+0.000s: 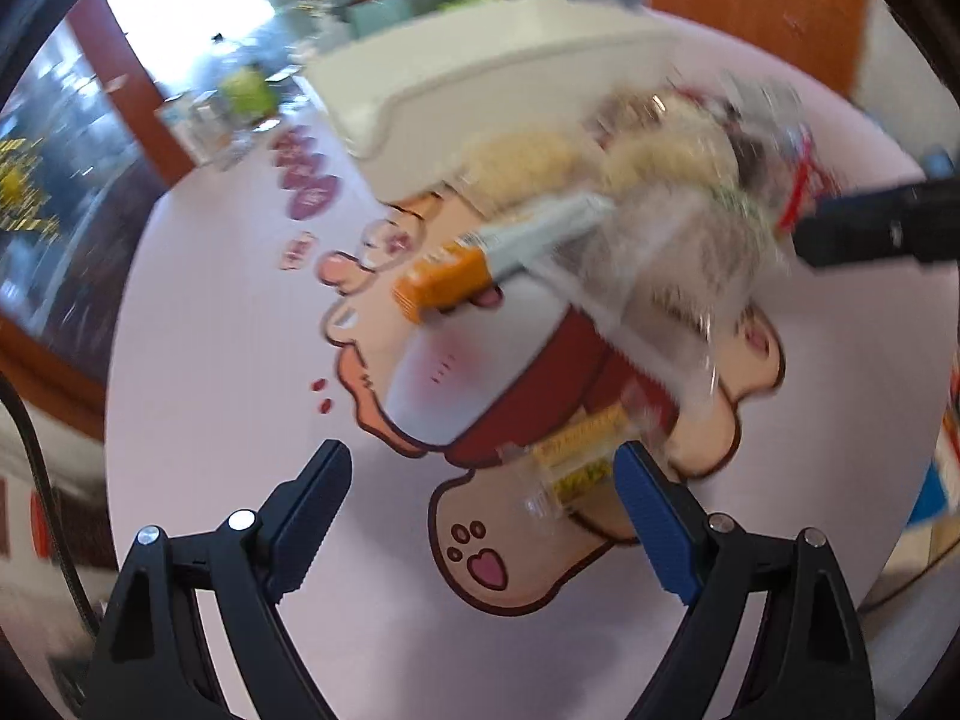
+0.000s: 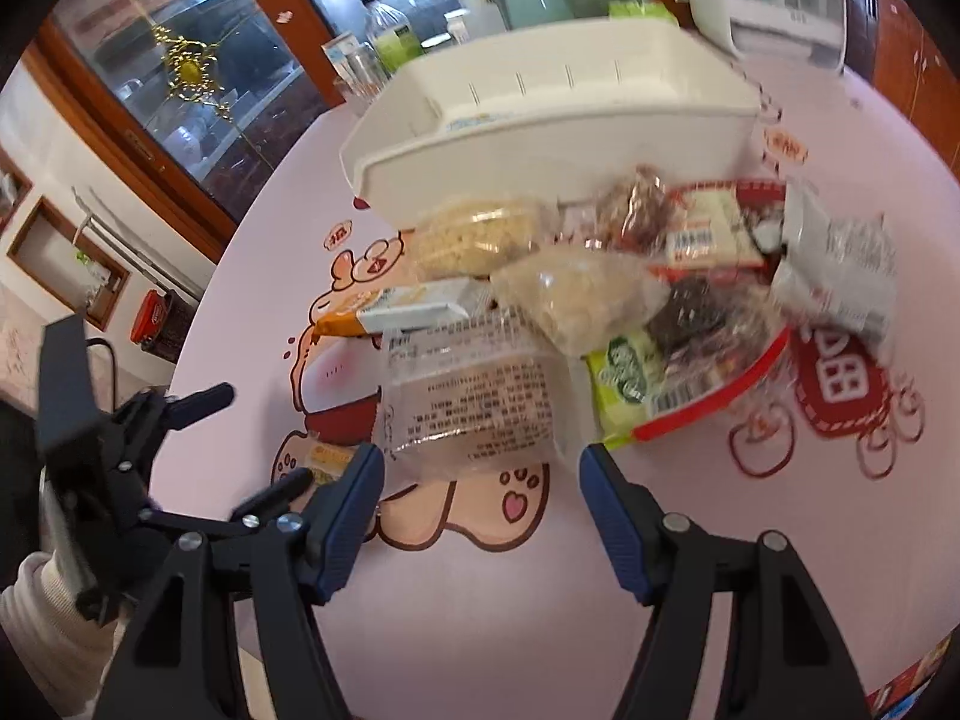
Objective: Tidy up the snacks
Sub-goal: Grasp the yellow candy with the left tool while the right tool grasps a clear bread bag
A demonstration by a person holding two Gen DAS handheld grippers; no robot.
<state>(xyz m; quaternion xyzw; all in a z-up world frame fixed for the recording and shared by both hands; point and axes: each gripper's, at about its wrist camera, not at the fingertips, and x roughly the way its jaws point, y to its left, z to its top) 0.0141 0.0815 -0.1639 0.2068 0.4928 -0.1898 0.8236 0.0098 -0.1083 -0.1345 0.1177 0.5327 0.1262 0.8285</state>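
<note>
A pile of wrapped snacks [image 2: 600,300] lies on the pink cartoon table mat [image 2: 690,540], in front of a long white bin [image 2: 540,120]. Nearest my right gripper [image 2: 480,462] is a clear packet with printed text [image 2: 474,402]; the jaws stand open just short of its near edge. An orange-and-white bar [image 2: 396,309] sticks out of the pile to the left. In the left wrist view, my left gripper [image 1: 480,468] is open above the mat. A small yellow packet [image 1: 576,462] lies by its blue right finger, apart from the pile [image 1: 660,210]. The bin [image 1: 480,60] is behind.
A green-labelled bottle [image 2: 390,30] and small jars stand behind the bin near a glass-fronted cabinet [image 2: 180,90]. The table's round edge falls away at the left. A white sleeve [image 2: 30,600] shows at lower left, holding the left gripper [image 2: 252,450]. The right gripper [image 1: 870,228] enters from the right.
</note>
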